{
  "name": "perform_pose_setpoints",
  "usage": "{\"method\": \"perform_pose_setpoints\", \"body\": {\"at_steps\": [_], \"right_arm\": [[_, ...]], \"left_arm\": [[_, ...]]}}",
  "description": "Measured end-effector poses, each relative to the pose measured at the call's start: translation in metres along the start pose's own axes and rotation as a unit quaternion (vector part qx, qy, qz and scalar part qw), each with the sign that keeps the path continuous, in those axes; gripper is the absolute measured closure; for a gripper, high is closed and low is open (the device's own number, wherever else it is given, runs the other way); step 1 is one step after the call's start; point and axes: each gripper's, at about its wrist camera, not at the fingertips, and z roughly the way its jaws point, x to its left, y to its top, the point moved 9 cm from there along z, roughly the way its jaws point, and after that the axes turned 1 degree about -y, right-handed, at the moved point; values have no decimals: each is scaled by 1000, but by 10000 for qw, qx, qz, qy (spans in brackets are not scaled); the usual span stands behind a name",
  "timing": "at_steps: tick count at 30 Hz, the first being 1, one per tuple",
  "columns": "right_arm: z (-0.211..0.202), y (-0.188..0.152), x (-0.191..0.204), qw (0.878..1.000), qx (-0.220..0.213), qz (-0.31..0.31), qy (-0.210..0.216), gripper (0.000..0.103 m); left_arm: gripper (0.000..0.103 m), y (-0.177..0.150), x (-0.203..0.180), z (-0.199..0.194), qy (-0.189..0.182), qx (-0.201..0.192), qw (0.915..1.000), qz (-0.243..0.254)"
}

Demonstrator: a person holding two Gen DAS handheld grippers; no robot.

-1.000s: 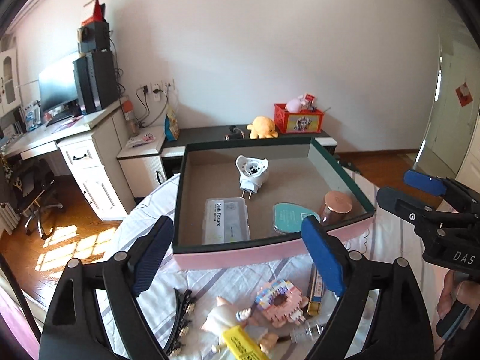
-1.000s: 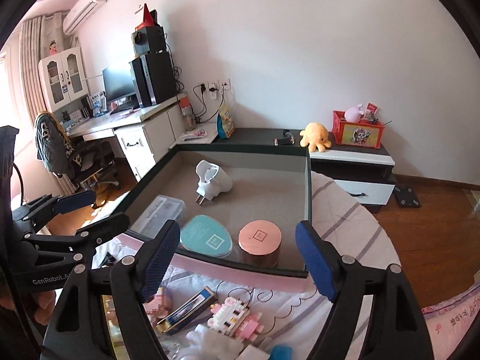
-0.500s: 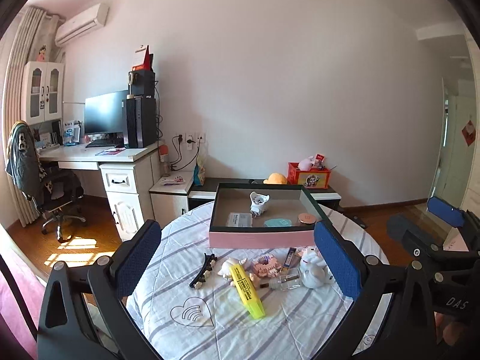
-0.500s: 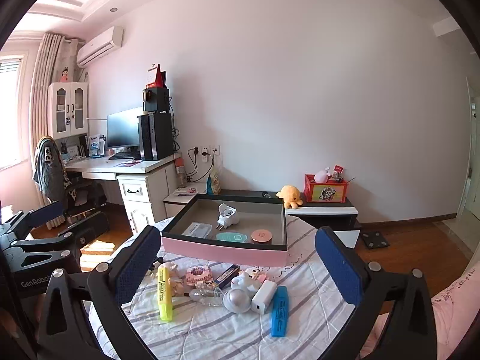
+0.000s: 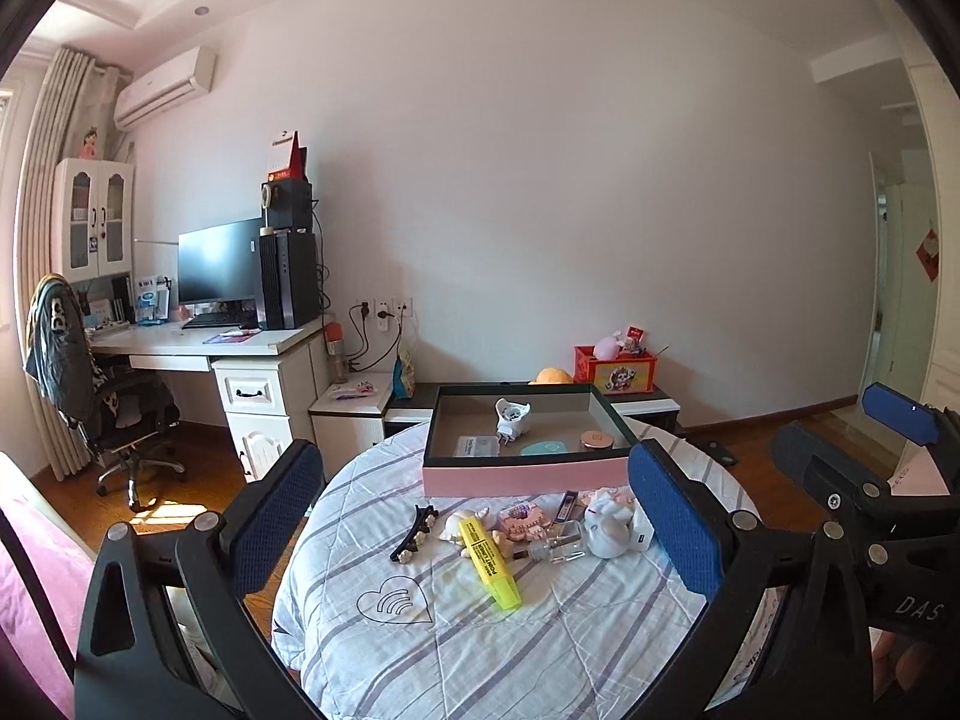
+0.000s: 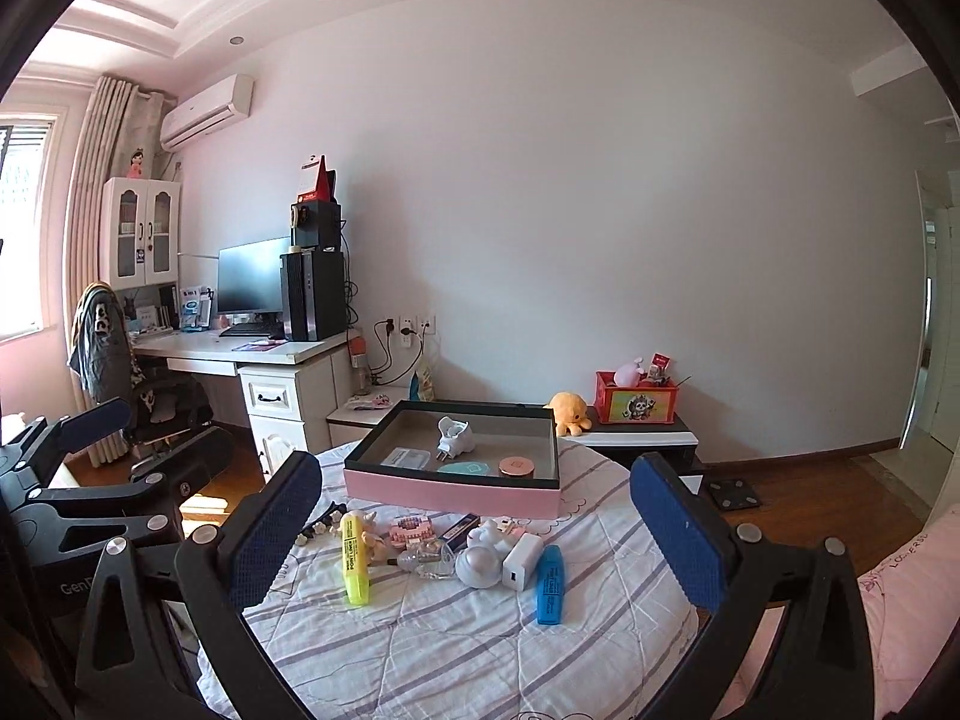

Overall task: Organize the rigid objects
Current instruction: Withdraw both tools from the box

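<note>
A pink-sided box (image 5: 522, 476) (image 6: 450, 489) stands at the far side of the round table and holds a white plug adapter (image 5: 511, 418), a clear case, a teal lid and a copper tin (image 6: 517, 466). In front of it lie a yellow highlighter (image 5: 489, 561) (image 6: 353, 558), a blue highlighter (image 6: 549, 584), a black hair clip (image 5: 413, 532), a pink block toy (image 6: 411, 528), a white charger (image 6: 522, 561) and small figures. My left gripper (image 5: 477, 519) and right gripper (image 6: 480, 525) are both open, empty and held back from the table.
The table has a striped quilted cover (image 5: 480, 648). A desk with monitor (image 5: 219, 270) and an office chair (image 5: 114, 408) stand at left. A low cabinet with a red box (image 6: 636, 399) and a yellow plush is behind the table. A pink bed edge (image 6: 906, 600) is at right.
Both grippers have pulled far back and up from the box; the whole table and room now show. Both stayed open and empty.
</note>
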Motion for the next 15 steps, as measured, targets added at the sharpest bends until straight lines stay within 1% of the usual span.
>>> {"method": "perform_pose_setpoints", "body": {"at_steps": [8, 11, 15], "right_arm": [[1, -4, -1, 10000, 23, 17, -14, 0], [9, -9, -5, 9999, 120, 47, -14, 0], [23, -24, -18, 9993, 329, 131, -117, 0]], "left_arm": [[0, -7, -1, 7, 90, 92, 9999, 88], [0, -16, 2, 20, 144, 248, 9995, 113], [0, -35, 8, 42, 177, 583, 9981, 91]]}}
